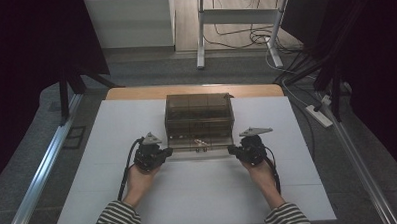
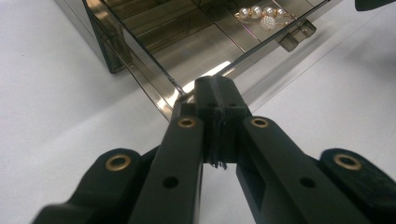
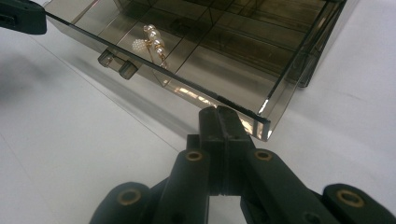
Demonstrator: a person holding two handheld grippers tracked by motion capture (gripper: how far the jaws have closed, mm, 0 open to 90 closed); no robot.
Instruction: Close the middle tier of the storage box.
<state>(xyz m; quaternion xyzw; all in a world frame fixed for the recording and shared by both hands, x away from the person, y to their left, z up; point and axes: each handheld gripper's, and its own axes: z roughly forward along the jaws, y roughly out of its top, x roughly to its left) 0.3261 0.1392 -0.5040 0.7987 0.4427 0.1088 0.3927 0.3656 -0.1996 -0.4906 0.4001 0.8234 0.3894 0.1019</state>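
Note:
A smoked clear drawer box (image 1: 199,112) stands mid-table, its lowest drawer (image 1: 183,144) pulled out toward me. Pearl and gold jewellery (image 2: 261,13) (image 3: 152,39) lies in a drawer compartment behind two small knobs (image 2: 295,37) (image 3: 119,64). My left gripper (image 1: 169,152) (image 2: 215,91) is shut, its tip against the drawer front's left corner. My right gripper (image 1: 231,150) (image 3: 219,116) is shut too, with its tip touching the drawer front near the right corner. Nothing sits between either pair of jaws.
The box rests on a white mat (image 1: 139,194) over a wooden table (image 1: 136,92). Metal rails (image 1: 43,167) run along both sides. Cables, a power strip (image 1: 320,115) and a desk frame (image 1: 201,37) lie on the floor beyond.

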